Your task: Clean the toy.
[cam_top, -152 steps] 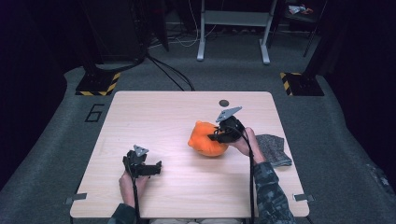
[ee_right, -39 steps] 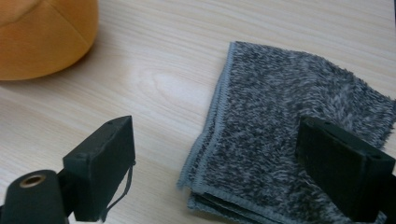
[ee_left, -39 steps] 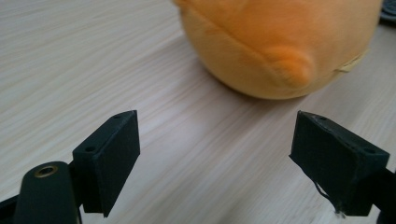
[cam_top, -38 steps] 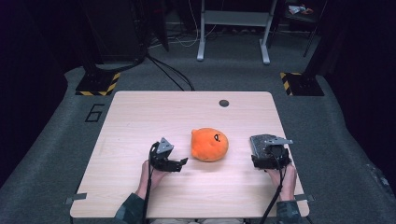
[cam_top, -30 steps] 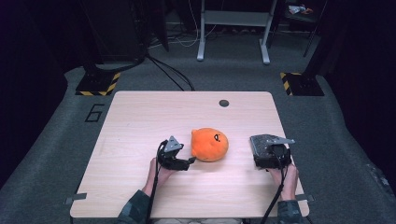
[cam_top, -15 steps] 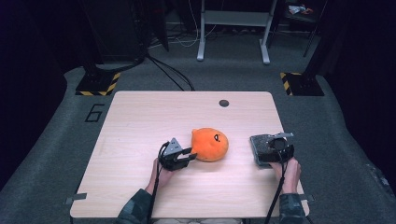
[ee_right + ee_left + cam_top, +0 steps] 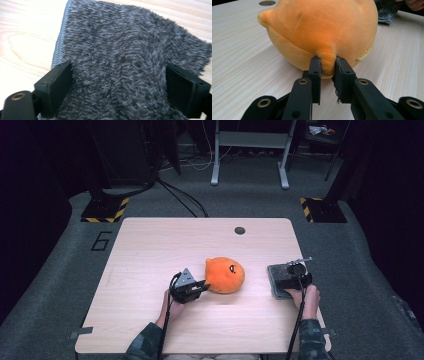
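The left gripper [image 7: 327, 72] has just been closing and now pinches a small nub of the orange plush toy [image 7: 225, 275], mid-table. The right gripper [image 7: 120, 82] hangs wide open over the grey cloth [image 7: 278, 279] near the table's right edge. Next, probably lift or drag the toy toward the cloth.

light wood table [image 7: 150, 250], round hole [image 7: 240, 230] near far edge.

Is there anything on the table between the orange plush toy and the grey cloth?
No. In the high view, only bare wood of the table separates the orange plush toy from the grey cloth.
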Tool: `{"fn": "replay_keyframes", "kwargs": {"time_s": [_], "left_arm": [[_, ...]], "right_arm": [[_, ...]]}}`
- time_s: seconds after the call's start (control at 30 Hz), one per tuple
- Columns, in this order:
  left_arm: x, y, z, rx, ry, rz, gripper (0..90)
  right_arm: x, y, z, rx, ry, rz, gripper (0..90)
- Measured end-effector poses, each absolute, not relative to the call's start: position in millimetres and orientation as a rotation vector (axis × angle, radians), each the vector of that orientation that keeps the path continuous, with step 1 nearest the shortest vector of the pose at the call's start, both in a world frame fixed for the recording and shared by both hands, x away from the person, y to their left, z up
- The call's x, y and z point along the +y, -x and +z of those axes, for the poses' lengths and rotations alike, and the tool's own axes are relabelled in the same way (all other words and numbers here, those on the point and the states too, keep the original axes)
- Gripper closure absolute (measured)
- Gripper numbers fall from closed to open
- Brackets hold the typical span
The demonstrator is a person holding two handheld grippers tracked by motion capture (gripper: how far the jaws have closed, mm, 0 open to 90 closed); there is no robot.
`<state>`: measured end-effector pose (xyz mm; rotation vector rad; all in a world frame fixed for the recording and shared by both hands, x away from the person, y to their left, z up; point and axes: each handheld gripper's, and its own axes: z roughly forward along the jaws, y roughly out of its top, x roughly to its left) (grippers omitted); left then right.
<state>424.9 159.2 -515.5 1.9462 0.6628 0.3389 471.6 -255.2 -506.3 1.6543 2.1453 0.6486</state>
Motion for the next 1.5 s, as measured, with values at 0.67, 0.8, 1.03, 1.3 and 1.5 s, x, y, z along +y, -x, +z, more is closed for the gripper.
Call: {"fn": "replay_keyframes", "kwargs": {"time_s": [0.67,0.8,1.03,1.3,1.5], "left_arm": [[160.1,-423.8,-515.9,0.658,-1.943,0.334,75.7],[160.3,-423.7,-516.1,0.657,-1.943,0.334,75.7],[161.0,-424.0,-516.3,0.653,-1.946,0.339,75.3],[161.6,-424.5,-516.8,0.652,-1.943,0.343,74.8],[162.2,-424.9,-516.9,0.646,-1.945,0.351,74.7]], "right_arm": [[-260.8,-463.5,-506.5,2.106,-1.581,0.788,70.1],[-259.8,-459.6,-506.5,2.079,-1.571,0.811,71.5],[-250.6,-455.4,-493.1,2.085,-1.51,0.919,70.7],[-226.5,-454.4,-463.6,2.14,-1.411,1.021,70.7],[-207.0,-458.2,-441.4,2.187,-1.337,1.091,70.2]]}}
